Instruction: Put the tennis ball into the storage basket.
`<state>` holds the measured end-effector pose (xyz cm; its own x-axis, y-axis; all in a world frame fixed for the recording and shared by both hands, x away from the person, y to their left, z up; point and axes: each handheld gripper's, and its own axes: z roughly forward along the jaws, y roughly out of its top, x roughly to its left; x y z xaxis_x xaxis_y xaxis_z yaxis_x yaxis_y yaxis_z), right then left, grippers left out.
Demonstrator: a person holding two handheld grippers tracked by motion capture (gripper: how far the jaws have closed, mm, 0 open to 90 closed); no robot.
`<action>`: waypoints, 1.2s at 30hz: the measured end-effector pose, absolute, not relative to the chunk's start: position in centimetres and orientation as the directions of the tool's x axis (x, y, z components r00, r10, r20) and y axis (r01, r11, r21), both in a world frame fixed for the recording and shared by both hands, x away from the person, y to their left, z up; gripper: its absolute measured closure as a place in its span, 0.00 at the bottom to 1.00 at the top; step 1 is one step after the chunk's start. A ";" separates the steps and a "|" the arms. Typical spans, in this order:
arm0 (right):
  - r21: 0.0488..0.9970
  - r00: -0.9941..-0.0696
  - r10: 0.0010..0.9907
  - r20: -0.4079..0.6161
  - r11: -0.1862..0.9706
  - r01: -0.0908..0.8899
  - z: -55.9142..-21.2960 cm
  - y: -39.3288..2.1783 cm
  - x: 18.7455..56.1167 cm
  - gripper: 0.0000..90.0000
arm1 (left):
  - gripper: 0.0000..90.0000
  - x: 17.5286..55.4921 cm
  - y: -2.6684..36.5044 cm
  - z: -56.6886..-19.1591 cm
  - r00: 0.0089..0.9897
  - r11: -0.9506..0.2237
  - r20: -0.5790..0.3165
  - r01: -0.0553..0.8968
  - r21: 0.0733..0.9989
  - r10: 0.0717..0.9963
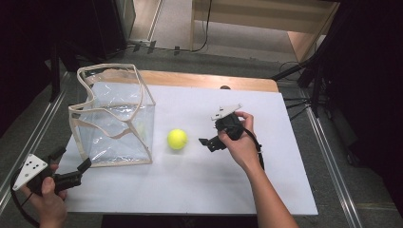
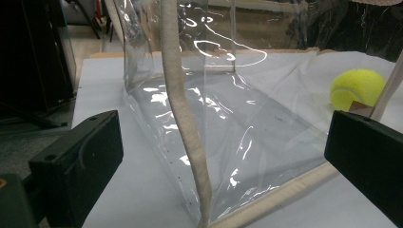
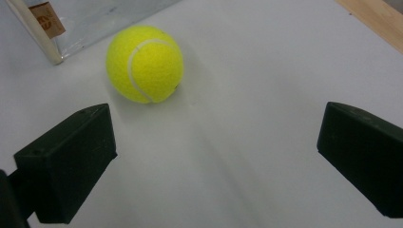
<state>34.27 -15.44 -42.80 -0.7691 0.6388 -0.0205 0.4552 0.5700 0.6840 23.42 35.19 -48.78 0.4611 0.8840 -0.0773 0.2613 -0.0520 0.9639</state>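
High view: our right gripper (image 1: pixel 205 142) spread, ball (image 1: pixel 177 139) at its 9 o'clock, apart | left gripper (image 1: pixel 71 163) spread, clear bag (image 1: pixel 114 118) at its 1 o'clock | white desk (image 1: pixel 199 185).

tennis ball (image 1: pixel 177 139) | yellow | on white table | just beside clear bag (image 1: pixel 114 118)

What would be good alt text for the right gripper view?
A yellow tennis ball lies on a white table, just ahead of the open right hand-held gripper and nearer its left jaw. A clear bag's corner sits beyond it.
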 end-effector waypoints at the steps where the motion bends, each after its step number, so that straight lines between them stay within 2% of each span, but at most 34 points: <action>1: 0.682 -0.769 0.639 -0.020 0.571 0.456 -42.8 -15.3 34.3 0.00 | 0.00 23.4 35.2 -48.8 0.461 -0.052 -0.077 0.261 0.964 0.884; 36: 0.623 -0.837 0.547 -0.009 0.658 0.423 -43.2 -9.8 36.9 0.00 | 0.00 23.4 35.1 -48.7 0.470 -0.061 -0.070 0.258 0.964 0.880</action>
<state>36.90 -9.81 -43.17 -0.8370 0.5472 -0.0089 0.4233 0.6577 0.6231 23.40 35.15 -48.75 0.4698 0.8800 -0.0698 0.2578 -0.0611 0.9643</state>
